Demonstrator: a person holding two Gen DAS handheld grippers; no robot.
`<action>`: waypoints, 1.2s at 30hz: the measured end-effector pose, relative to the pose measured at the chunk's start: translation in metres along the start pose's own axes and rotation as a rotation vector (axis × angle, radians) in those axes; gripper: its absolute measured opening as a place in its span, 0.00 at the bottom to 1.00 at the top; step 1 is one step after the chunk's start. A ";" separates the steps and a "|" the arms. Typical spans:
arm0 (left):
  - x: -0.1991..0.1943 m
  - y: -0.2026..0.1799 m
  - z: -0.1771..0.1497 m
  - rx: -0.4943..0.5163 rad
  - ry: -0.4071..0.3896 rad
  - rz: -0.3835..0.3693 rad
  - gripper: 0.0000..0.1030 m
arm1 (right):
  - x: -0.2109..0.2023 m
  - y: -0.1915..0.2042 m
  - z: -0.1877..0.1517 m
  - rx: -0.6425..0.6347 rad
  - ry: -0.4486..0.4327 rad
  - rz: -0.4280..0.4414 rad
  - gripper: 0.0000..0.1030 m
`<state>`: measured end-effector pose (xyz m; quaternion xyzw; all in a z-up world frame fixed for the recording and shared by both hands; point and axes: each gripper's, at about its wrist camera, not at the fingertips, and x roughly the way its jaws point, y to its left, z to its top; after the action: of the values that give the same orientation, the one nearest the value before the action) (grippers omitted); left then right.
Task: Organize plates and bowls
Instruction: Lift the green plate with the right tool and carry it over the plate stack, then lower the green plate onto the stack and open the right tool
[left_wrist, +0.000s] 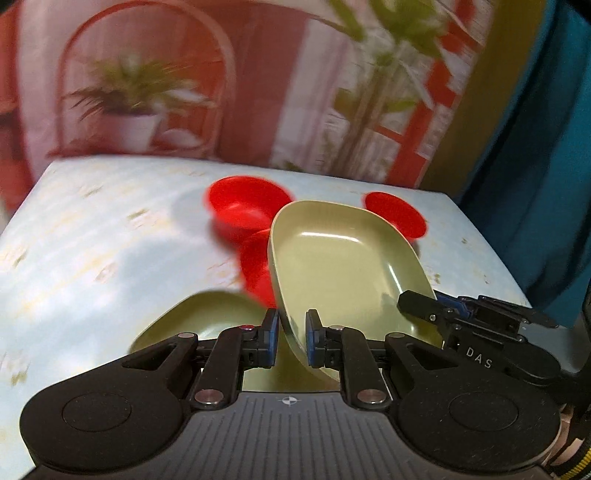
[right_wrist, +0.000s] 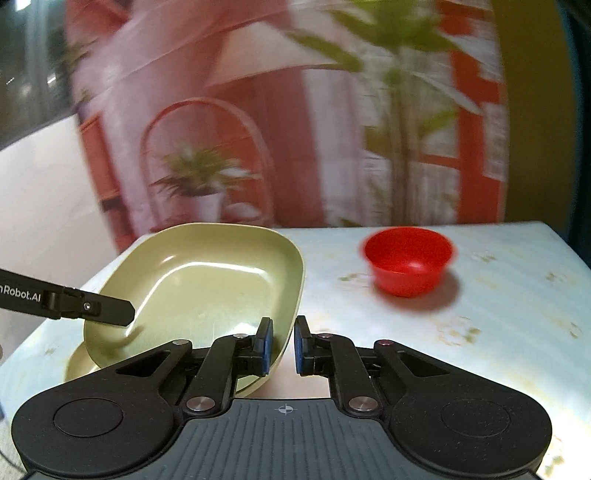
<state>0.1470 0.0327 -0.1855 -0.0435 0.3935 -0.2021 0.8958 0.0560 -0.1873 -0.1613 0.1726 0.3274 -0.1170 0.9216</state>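
A green square plate (left_wrist: 332, 266) hangs tilted above the table. My left gripper (left_wrist: 291, 341) is shut on its near rim. My right gripper (right_wrist: 283, 345) is shut on its opposite rim, and the plate also shows in the right wrist view (right_wrist: 199, 291). The right gripper shows in the left wrist view (left_wrist: 428, 308), the left one in the right wrist view (right_wrist: 125, 310). A second green plate (left_wrist: 207, 317) lies flat on the table under the held one, seen also in the right wrist view (right_wrist: 79, 363). Three red bowls stand behind: one far left (left_wrist: 243, 206), one partly hidden (left_wrist: 255, 269), one far right (left_wrist: 399, 214).
The table (left_wrist: 92, 240) has a pale blue floral cloth. A printed backdrop with plants (left_wrist: 258, 92) hangs behind its far edge. A teal cloth (left_wrist: 535, 184) hangs at the right. In the right wrist view a red bowl (right_wrist: 408, 260) stands alone at the far right.
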 end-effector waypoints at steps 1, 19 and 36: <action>-0.005 0.008 -0.002 -0.024 -0.002 0.004 0.16 | 0.003 0.008 0.001 -0.018 0.010 0.018 0.11; -0.031 0.054 -0.043 -0.171 0.000 0.068 0.17 | 0.026 0.089 -0.003 -0.229 0.130 0.151 0.10; -0.021 0.060 -0.067 -0.215 0.052 0.055 0.22 | 0.052 0.101 -0.002 -0.389 0.160 0.178 0.08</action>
<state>0.1053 0.1015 -0.2311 -0.1233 0.4373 -0.1348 0.8806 0.1279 -0.1001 -0.1720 0.0284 0.3992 0.0439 0.9154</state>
